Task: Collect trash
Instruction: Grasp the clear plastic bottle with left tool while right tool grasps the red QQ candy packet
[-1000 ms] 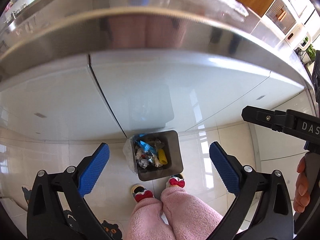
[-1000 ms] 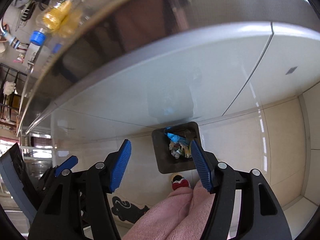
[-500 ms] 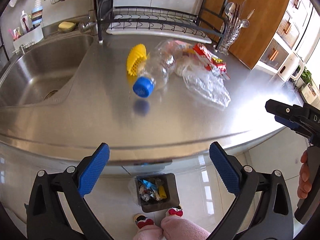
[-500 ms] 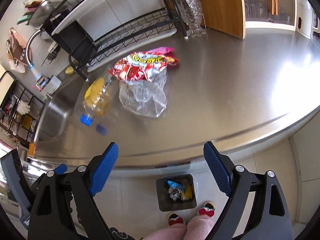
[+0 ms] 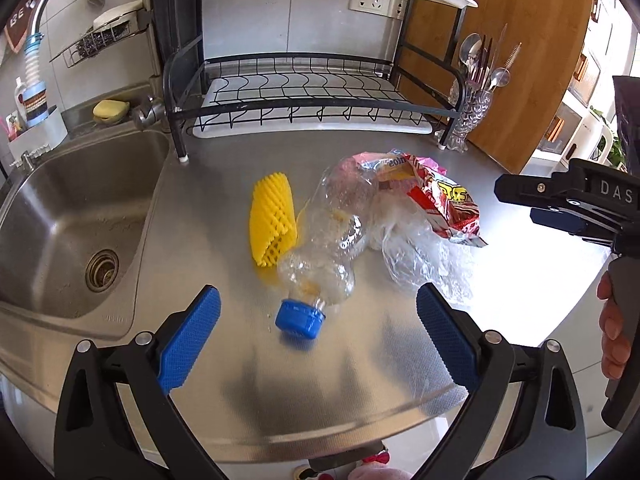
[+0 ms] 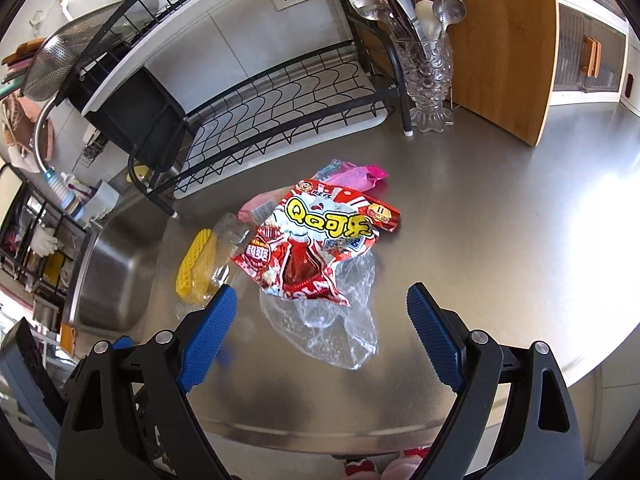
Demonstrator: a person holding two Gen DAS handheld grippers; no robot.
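A heap of trash lies on the steel counter (image 5: 328,384). A crushed clear bottle (image 5: 332,240) with a blue cap (image 5: 299,319) points toward me, beside a yellow foam net (image 5: 272,220). A red snack bag (image 6: 316,248) rests on clear plastic film (image 6: 332,328), with a pink wrapper (image 6: 352,174) behind it. My left gripper (image 5: 316,338) hangs open over the counter's front edge, just short of the blue cap. My right gripper (image 6: 320,336) is open too, above the near end of the film, nothing between its fingers.
A sink (image 5: 76,216) sits at the left with a tap and sponge. A black dish rack (image 5: 304,96) stands behind the trash, a glass cutlery holder (image 6: 428,76) and a wooden board (image 6: 508,40) to its right. The person's pink slippers show below the counter edge.
Both grippers rose from pointing at the floor bin by the cabinet to looking over the countertop. The right gripper's jaws widened. The bin has dropped out of view.
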